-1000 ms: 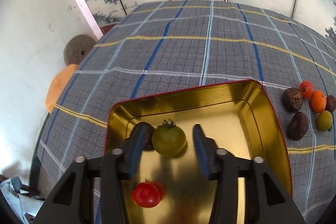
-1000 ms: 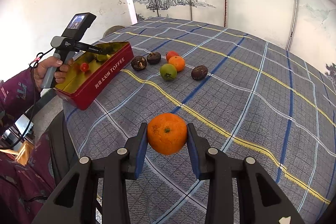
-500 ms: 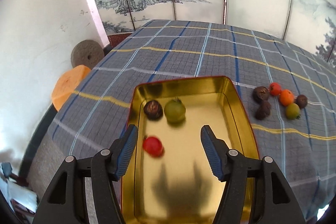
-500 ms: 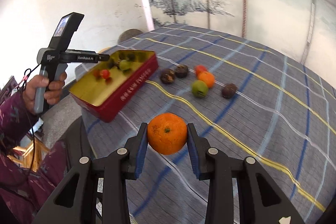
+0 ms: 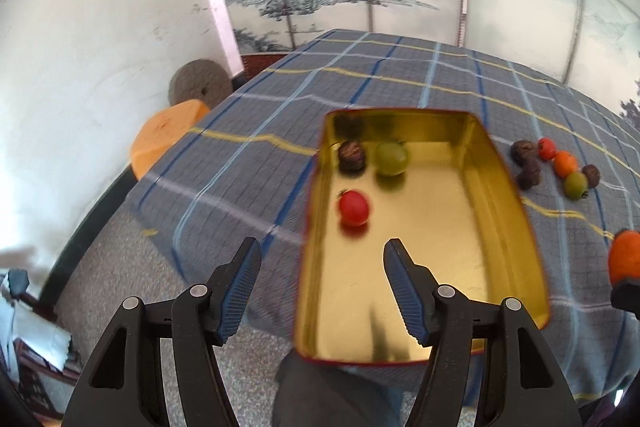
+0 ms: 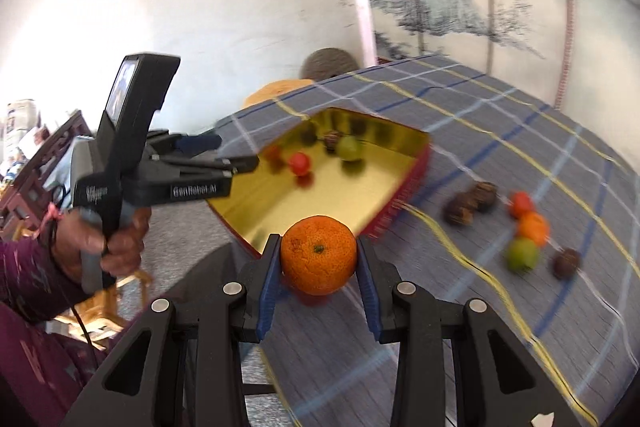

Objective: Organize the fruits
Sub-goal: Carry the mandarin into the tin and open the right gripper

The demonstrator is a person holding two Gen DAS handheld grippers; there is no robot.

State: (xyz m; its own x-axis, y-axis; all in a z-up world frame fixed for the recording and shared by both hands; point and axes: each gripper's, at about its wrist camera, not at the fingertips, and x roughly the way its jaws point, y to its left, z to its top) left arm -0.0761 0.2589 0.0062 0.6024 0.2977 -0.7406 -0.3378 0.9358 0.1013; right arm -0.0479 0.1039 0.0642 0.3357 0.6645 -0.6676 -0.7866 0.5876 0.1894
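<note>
Checked worktop [image 5: 400, 83]; gold-lined tin [image 5: 516, 227] ahead of left claw [image 5: 322, 263], whose empty jaws have just been opening, now half-wide. Right claw [image 6: 318, 259] clamps orange [image 6: 318, 255], tin beyond it. Red tomato [image 5: 353, 207] inside tin, ahead of left claw.

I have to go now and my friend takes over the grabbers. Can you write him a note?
Left gripper: open, empty, by the tin's near end.
Right gripper: shut on the big orange, near the tin.
Done: red tomato, green fruit and dark brown fruit lie in the tin.
Left: drop the orange in, then the six small fruits on the tablecloth.
</note>
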